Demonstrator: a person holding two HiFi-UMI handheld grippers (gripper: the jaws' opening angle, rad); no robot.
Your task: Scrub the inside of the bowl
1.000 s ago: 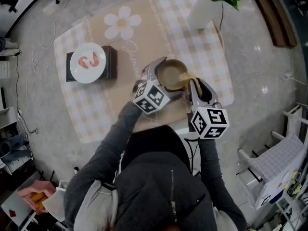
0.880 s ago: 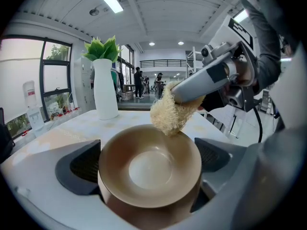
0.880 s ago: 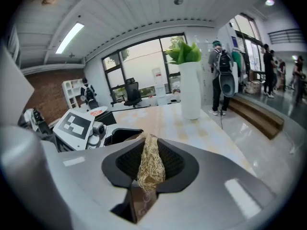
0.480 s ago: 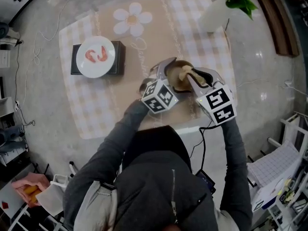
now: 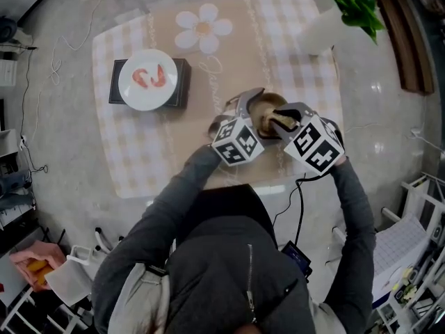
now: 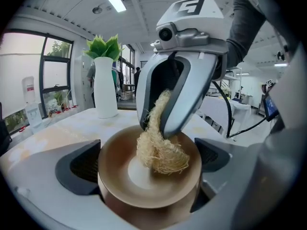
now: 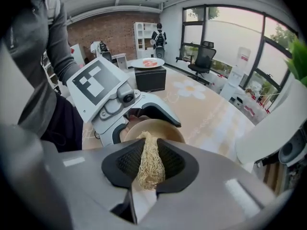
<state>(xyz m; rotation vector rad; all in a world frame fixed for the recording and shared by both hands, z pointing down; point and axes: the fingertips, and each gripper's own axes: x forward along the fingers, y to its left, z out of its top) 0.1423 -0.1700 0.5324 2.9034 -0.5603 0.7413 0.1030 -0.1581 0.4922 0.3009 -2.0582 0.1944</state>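
1. Along the bottom of the head view, the person's grey sleeves (image 5: 174, 200) reach up the frame to both grippers, which meet just right of centre.
2. The left gripper (image 6: 146, 174) is clenched on the brown bowl (image 6: 115, 147). In its own view one dark pad presses each side of the bowl's wall.
3. The right gripper (image 7: 149, 164) is clamped on a pale, fibrous loofah scrubber (image 7: 149, 175), pinched upright between its two black pads.
4. In the left gripper view the scrubber hangs from the right gripper's jaws into the bowl. Its bushy end lies against the inner surface, just right of the paler bottom.
5. The bowl sits between the two grippers over a beige checked tablecloth (image 5: 139, 152). Whether it rests on the cloth cannot be told.
6. Farther up the head view, at upper left, a white plate (image 5: 147, 80) with red pieces on it lies on a black box (image 5: 182, 83), well apart from the bowl.
7. A white flower print (image 5: 204, 28) marks the cloth at top centre.
8. At upper right, a white vase (image 5: 320, 30) holding green leaves (image 5: 354, 2) stands by the cloth's far corner.
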